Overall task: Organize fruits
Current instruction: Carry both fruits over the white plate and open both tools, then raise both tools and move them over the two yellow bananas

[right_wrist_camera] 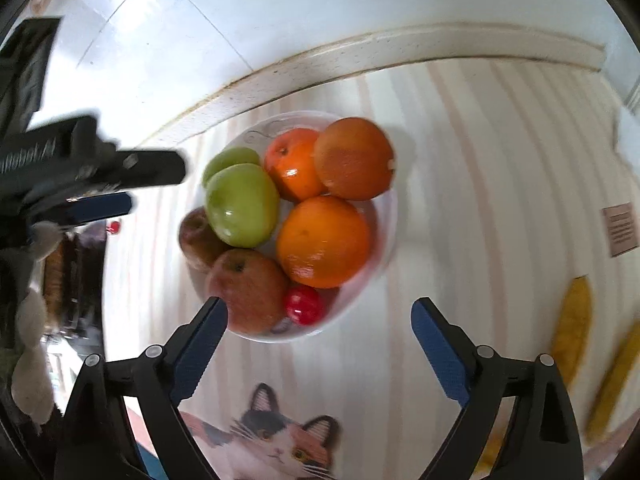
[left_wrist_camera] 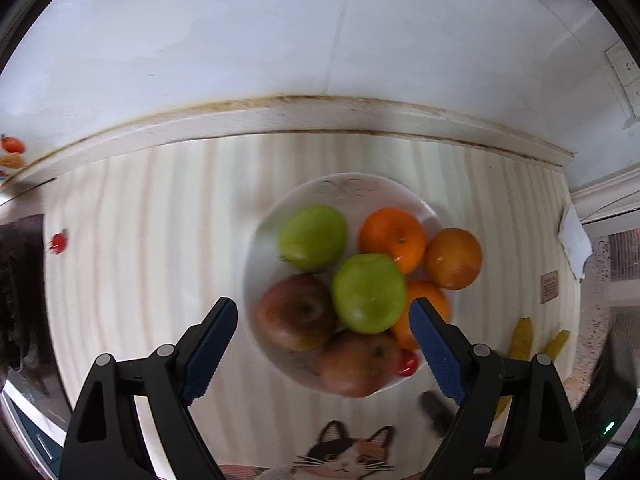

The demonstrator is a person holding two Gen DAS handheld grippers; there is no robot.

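Most fruit already sits in the bowl (left_wrist_camera: 400,192) at frame centre, while bananas (left_wrist_camera: 522,338) at lower right remain on the surface (left_wrist_camera: 160,220); both the left tool (left_wrist_camera: 323,312) and right tool (right_wrist_camera: 320,310) gape empty.

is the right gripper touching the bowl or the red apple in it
Cannot tell. In the right wrist view the right gripper has open jaws; one tip overlaps the red apple and bowl rim, but height above is unclear.

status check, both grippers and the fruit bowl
Left hand-held gripper open, empty, over the white bowl. Right hand-held gripper open, empty. Bowl piled: green apples, oranges. Bananas loose on the mat.
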